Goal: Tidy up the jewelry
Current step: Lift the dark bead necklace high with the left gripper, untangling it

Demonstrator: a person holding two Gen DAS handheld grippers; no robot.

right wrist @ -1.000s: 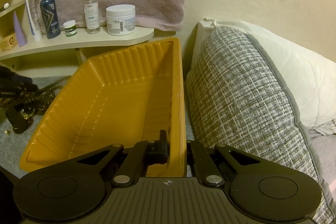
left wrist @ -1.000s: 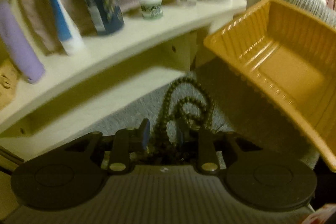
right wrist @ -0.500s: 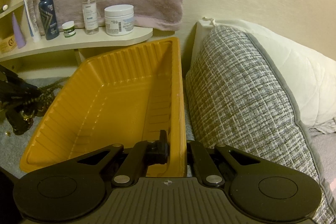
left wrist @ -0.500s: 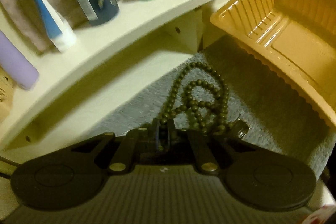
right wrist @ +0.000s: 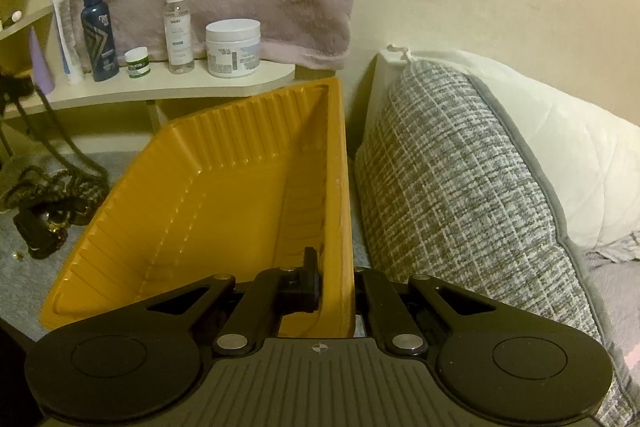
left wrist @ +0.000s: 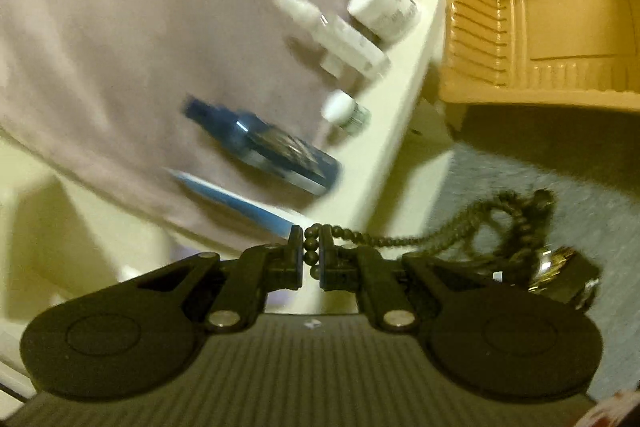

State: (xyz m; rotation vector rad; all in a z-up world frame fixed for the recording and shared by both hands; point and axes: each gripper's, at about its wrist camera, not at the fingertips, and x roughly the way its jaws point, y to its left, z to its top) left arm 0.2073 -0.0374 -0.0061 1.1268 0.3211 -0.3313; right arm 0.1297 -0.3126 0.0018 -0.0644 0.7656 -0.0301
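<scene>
A grey-checked pillow [right wrist: 460, 187] leans at the wall, just beside the tilted orange tray [right wrist: 224, 195]. The right claw [right wrist: 334, 287] is clamped on the tray's near wall, one finger inside, one outside. The left claw [left wrist: 311, 255] is pinched on the dark beaded necklace [left wrist: 460, 227]; the strand trails to a heap on the grey bed cover [left wrist: 560, 195]. Bottles and jars stand on the shelf [right wrist: 180, 89].

Left claw [left wrist: 311, 255] rolled, clamped tight; right claw [right wrist: 336, 287] pinched tight.
</scene>
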